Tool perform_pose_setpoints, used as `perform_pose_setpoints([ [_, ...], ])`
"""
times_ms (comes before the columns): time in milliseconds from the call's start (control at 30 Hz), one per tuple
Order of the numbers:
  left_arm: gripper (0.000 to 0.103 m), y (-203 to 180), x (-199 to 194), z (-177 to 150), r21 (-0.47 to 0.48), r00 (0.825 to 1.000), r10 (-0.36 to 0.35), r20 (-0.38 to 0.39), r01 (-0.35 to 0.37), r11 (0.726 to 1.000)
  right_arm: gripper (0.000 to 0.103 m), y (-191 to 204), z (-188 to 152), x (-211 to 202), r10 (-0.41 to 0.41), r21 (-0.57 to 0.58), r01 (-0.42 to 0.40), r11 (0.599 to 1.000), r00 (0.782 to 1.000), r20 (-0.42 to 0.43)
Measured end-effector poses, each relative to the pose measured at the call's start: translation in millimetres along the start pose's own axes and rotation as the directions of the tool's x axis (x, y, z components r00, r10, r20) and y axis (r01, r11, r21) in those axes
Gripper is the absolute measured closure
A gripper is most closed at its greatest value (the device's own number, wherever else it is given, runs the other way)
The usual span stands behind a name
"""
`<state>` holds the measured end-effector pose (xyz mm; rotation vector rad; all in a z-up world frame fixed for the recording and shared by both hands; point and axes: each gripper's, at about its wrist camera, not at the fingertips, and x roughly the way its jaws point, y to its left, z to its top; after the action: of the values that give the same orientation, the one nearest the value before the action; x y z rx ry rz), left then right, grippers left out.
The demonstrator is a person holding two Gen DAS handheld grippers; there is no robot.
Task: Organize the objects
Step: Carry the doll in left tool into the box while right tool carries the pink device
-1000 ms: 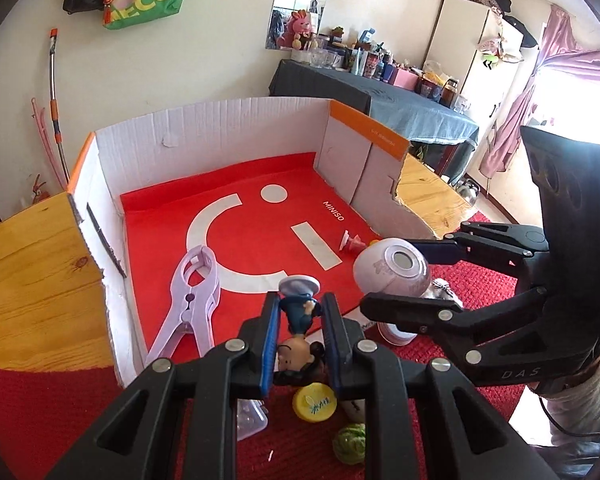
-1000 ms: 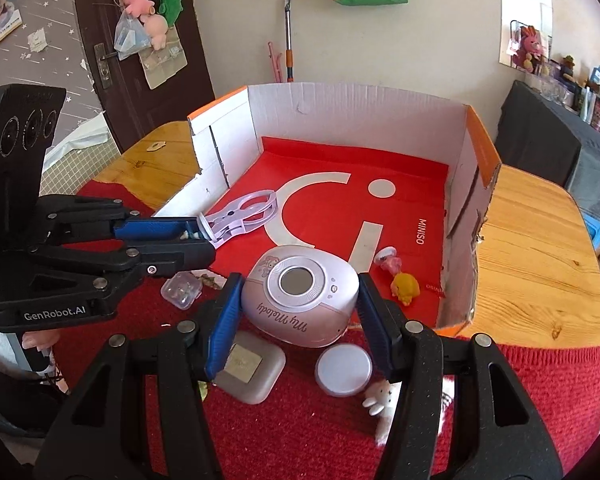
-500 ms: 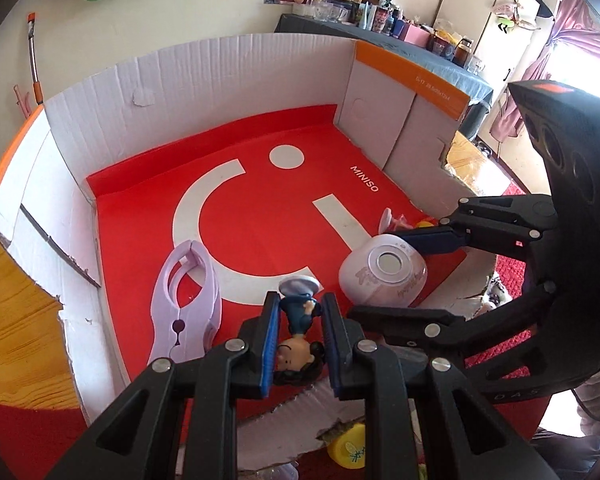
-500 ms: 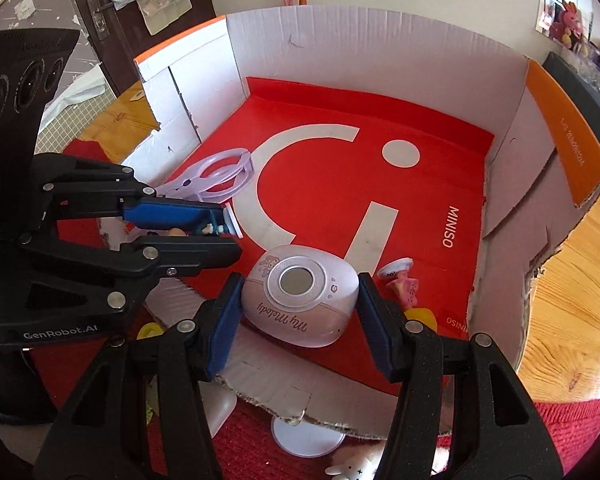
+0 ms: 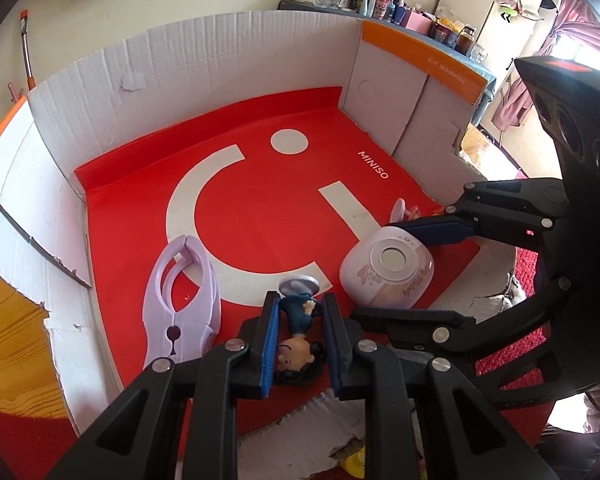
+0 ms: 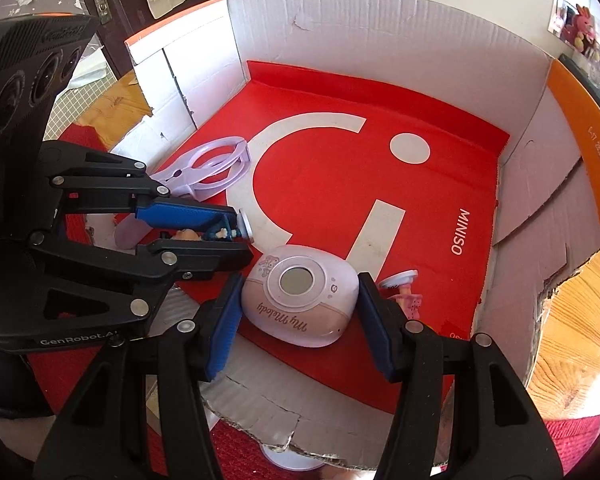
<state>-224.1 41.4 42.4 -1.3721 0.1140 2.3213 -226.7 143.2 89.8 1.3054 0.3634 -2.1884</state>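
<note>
Figurine (image 5: 298,328) and, seemingly, speaker (image 6: 300,294) gripped

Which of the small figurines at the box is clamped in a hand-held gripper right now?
The dark-haired figurine in blue, head toward the camera, clamped by the left hand-held gripper. The pink figurine lies loose on the red box floor, beside the right hand-held gripper.

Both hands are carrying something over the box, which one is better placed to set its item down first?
Probably right: its tool holds the pink My Melody device low over bare red floor; the left tool's figurine looks higher.
</note>
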Motion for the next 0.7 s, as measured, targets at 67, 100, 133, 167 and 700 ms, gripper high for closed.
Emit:
perform_pose_setpoints([
  [67, 0.082, 0.9, 1.2, 0.1, -0.004, 1.000, -0.005, -0.001, 0.005, 1.000, 0.049, 1.4, -0.2, -0.1, -0.003, -0.011, 0.003, 1.000, 1.000, -0.002],
  [100, 0.082, 1.4, 1.4, 0.1, -0.005, 1.000, -0.007, -0.001, 0.007, 1.000, 0.049, 2.1, -0.2, -0.1, -0.004, -0.015, 0.004, 1.000, 1.000, -0.003],
  [133, 0.082, 1.8, 1.6, 0.1, -0.006, 1.000, -0.009, -0.002, 0.009, 1.000, 0.049, 2.3, -0.1, 0.0, -0.003, -0.020, 0.003, 1.000, 1.000, -0.005],
  [167, 0.082, 2.0, 1.8, 0.2, -0.006, 1.000, -0.010, -0.002, 0.010, 1.000, 0.049, 2.5, 0.0, 0.2, -0.001, -0.024, 0.001, 1.000, 1.000, -0.007],
  [700, 0.082, 1.3, 4.0, 0.7, -0.004, 1.000, -0.010, -0.004, 0.010, 1.000, 0.048, -1.5, 3.1, 4.7, 0.004, -0.054, -0.005, 0.999, 1.000, -0.014],
])
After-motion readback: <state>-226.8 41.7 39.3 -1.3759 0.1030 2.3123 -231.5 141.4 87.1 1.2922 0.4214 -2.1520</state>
